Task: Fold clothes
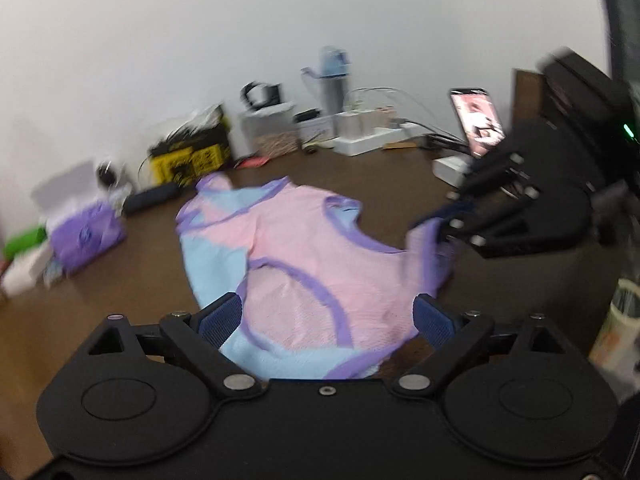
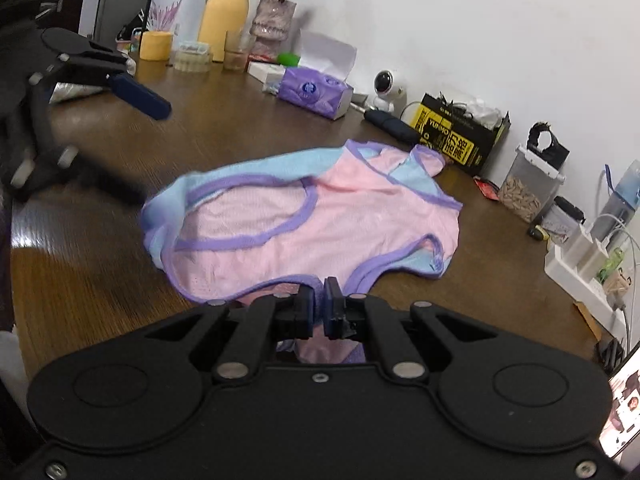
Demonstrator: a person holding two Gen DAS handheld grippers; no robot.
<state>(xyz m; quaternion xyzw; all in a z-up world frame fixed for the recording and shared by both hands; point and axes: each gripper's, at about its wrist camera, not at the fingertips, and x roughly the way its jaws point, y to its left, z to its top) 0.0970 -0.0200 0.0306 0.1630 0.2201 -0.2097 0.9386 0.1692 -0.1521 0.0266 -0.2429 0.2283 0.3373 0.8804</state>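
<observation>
Barely begun | garment [image 2: 320, 216] spread unfolded on table [image 2: 100, 272] | right gripper [image 2: 319, 300] pinching its hem | left gripper [image 1: 327, 320] wide, empty

pink-blue garment [image 2: 320, 216] rumpled on table; purple trim

surface: brown wooden table [image 2: 224, 120] | on it: pink-blue garment [image 2: 320, 216], purple tissue box [image 2: 316, 94], yellow-black box [image 2: 460, 136], white power strip [image 2: 580, 276], yellow thermos [image 2: 224, 12]
</observation>
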